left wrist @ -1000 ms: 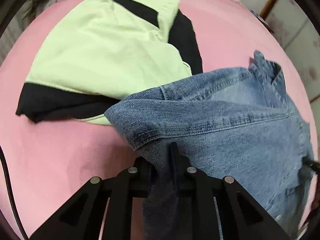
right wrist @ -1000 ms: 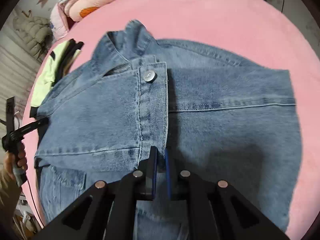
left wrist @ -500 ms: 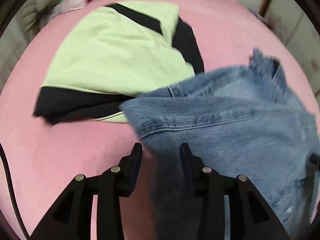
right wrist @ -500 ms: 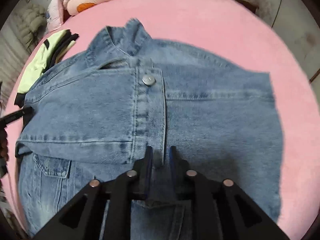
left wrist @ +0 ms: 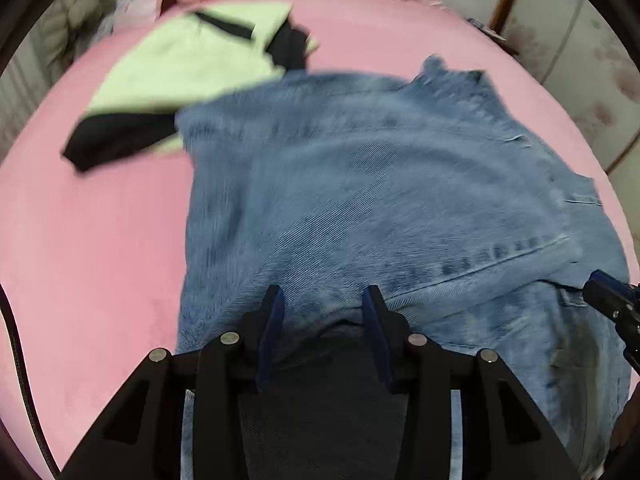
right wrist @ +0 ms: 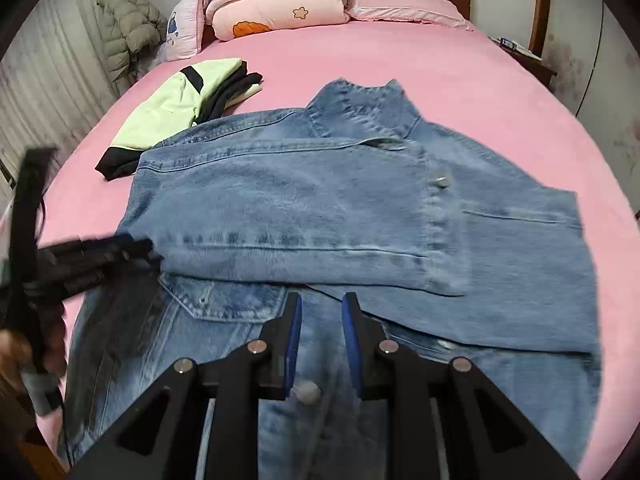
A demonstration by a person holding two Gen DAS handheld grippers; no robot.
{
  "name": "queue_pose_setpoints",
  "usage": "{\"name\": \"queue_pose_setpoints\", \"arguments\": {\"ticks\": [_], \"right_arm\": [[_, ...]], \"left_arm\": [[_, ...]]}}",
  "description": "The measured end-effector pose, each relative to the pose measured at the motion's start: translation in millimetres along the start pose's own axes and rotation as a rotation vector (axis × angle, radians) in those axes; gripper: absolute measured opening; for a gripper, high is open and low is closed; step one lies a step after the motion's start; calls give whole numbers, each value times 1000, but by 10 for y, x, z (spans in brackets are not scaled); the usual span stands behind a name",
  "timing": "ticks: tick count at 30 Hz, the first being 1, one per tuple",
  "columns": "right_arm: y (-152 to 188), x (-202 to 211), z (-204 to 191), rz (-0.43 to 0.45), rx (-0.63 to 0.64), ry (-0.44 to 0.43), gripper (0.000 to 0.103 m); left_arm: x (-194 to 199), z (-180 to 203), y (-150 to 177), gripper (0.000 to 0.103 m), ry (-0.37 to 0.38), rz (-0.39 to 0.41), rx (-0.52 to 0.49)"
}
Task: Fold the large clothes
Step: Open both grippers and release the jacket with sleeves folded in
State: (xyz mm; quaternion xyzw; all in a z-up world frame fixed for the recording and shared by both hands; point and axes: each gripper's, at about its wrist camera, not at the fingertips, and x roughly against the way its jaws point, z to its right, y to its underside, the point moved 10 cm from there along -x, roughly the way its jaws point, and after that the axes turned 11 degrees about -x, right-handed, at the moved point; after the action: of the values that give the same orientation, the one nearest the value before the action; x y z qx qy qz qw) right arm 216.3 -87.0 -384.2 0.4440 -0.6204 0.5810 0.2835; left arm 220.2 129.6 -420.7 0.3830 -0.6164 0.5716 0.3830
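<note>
A blue denim jacket (right wrist: pixel 360 208) lies flat on the pink bed, one side folded across its front, collar at the far end. It also fills the left wrist view (left wrist: pixel 380 200). My left gripper (left wrist: pixel 325 300) is open just above the jacket's near left edge, holding nothing. It shows in the right wrist view (right wrist: pixel 96 256) at the jacket's left side. My right gripper (right wrist: pixel 319 304) is open over the jacket's lower front, with nothing between its fingers. Its tip shows at the right edge of the left wrist view (left wrist: pixel 612 304).
A folded light-green and black garment (right wrist: pixel 180 108) lies on the pink sheet (right wrist: pixel 460 80) beyond the jacket's left shoulder; it also shows in the left wrist view (left wrist: pixel 192 72). Folded quilts and pillows (right wrist: pixel 280 4) stack at the headboard. A padded coat (right wrist: pixel 128 24) hangs at the far left.
Both grippers opened and let go of the denim, then drew back. The folded jacket side now lies flat.
</note>
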Motion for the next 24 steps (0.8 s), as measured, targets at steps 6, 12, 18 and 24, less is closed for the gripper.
{"name": "queue_pose_setpoints", "arguments": {"ticks": [6, 12, 18, 24], "right_arm": [[-368, -264, 40, 83, -43, 21, 21], [-351, -640, 768, 5, -105, 134, 0], [-335, -444, 1043, 0, -156, 122, 7], [-249, -35, 1206, 12, -270, 90, 7]], "left_arm": [[-73, -5, 15, 41, 5, -13, -51], [-94, -19, 38, 41, 65, 9, -98], [-49, -54, 62, 41, 127, 17, -111], [157, -132, 13, 50, 156, -22, -70]]}}
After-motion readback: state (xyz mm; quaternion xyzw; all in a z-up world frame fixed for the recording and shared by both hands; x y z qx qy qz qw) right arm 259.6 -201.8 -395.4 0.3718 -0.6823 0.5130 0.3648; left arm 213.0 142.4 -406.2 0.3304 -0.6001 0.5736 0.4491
